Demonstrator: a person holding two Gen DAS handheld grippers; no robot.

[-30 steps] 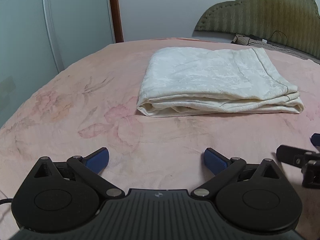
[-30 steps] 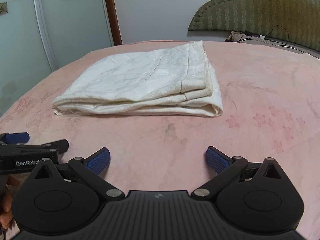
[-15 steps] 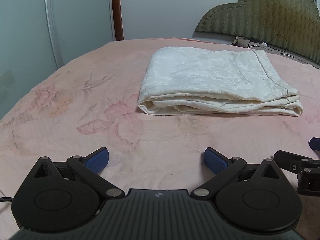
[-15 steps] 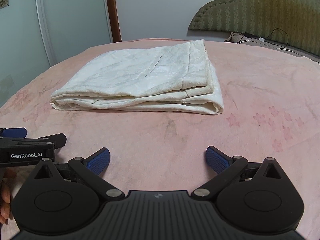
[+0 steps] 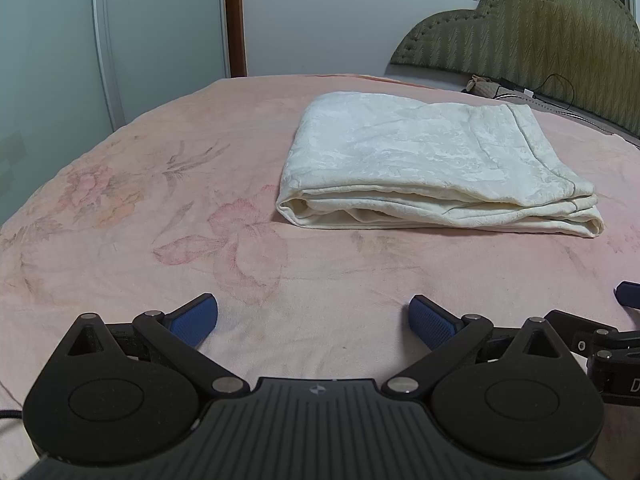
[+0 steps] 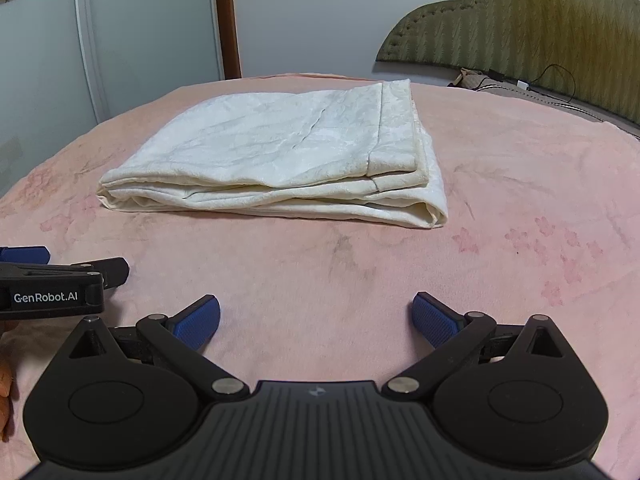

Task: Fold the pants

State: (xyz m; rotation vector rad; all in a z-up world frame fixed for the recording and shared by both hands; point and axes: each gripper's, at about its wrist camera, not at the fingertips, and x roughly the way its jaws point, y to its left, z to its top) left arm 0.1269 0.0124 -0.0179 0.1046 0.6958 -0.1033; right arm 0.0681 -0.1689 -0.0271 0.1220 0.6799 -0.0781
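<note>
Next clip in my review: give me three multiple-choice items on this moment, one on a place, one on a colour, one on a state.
1. Where do the pants lie?
A. On the pink bedspread, ahead of both grippers
B. On the floor
C. Draped over the headboard

2. What colour are the pants?
A. Navy
B. Cream white
C. Black

3. How does the left gripper stand?
A. Shut on the pants
B. Shut on nothing
C. Open, holding nothing

Answers:
1 A: the folded stack rests flat on the bedspread, with bare cover between it and the right gripper too.
2 B: the cloth is pale cream in both views.
3 C: its blue pads stand wide apart with only bedspread between them.
</note>
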